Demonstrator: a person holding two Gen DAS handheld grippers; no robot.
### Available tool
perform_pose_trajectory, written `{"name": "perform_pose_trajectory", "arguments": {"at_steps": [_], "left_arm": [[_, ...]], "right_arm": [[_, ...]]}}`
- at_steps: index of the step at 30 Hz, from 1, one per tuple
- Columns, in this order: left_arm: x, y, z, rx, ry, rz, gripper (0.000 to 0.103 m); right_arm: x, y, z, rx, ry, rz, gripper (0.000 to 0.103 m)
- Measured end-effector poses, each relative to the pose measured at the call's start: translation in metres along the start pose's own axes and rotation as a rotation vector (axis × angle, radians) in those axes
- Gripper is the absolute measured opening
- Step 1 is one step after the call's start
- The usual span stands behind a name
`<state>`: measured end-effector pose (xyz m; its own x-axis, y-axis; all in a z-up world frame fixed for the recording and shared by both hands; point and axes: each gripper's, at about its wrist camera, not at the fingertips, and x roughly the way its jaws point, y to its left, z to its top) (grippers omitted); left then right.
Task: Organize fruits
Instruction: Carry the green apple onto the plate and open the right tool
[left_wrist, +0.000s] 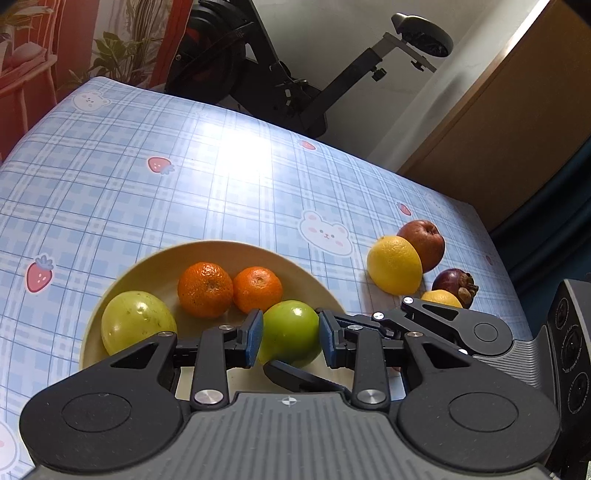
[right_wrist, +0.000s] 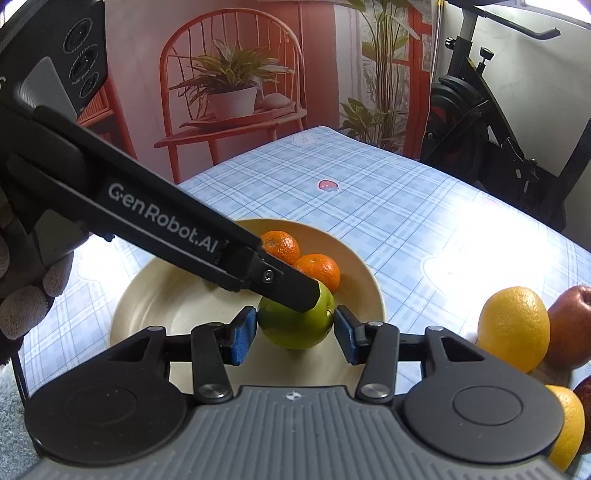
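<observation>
Pinches smooth green fruit (left_wrist: 288, 332) between ribbed blue pads of left gripper (left_wrist: 290, 341), narrowly parted, angled down over near side of cream bowl (left_wrist: 159, 266). Flanks same fruit with right gripper (right_wrist: 295, 334); contact unclear. Reveals, from right wrist only, gloved hand (right_wrist: 29, 295). Beyond, 2 dimpled mandarins (left_wrist: 205, 290).

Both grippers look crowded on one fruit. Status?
Left gripper shut on green apple. Right gripper shut on same apple, over beige plate. Left gripper crosses right wrist view, hiding part of plate.
</observation>
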<state>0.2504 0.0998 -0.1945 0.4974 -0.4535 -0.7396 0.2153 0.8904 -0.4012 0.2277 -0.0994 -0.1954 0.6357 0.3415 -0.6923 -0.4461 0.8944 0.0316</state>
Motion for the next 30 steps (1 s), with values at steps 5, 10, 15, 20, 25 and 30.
{"name": "perform_pose_trajectory", "arguments": {"at_steps": [5, 10, 15, 20, 25, 30], "left_arm": [[0.006, -0.001, 0.005, -0.017, -0.013, 0.0, 0.035], [0.01, -0.005, 0.007, -0.011, -0.012, 0.006, 0.035], [0.012, -0.005, 0.006, -0.018, -0.009, 0.005, 0.036], [0.012, -0.006, 0.007, -0.025, -0.01, 0.001, 0.035], [0.009, -0.008, 0.008, -0.03, -0.02, 0.007, 0.035], [0.002, -0.011, 0.007, -0.015, -0.034, 0.023, 0.035]], "right_arm": [[0.004, -0.002, 0.002, -0.034, -0.002, -0.013, 0.049], [0.007, -0.004, 0.003, -0.042, 0.002, -0.015, 0.049], [0.005, 0.0, 0.001, -0.07, 0.005, -0.043, 0.053], [0.0, -0.005, -0.003, -0.071, 0.001, -0.071, 0.052], [-0.003, -0.003, -0.004, -0.082, -0.001, -0.089, 0.053], [-0.007, -0.005, -0.006, -0.063, -0.005, -0.089, 0.053]]}}
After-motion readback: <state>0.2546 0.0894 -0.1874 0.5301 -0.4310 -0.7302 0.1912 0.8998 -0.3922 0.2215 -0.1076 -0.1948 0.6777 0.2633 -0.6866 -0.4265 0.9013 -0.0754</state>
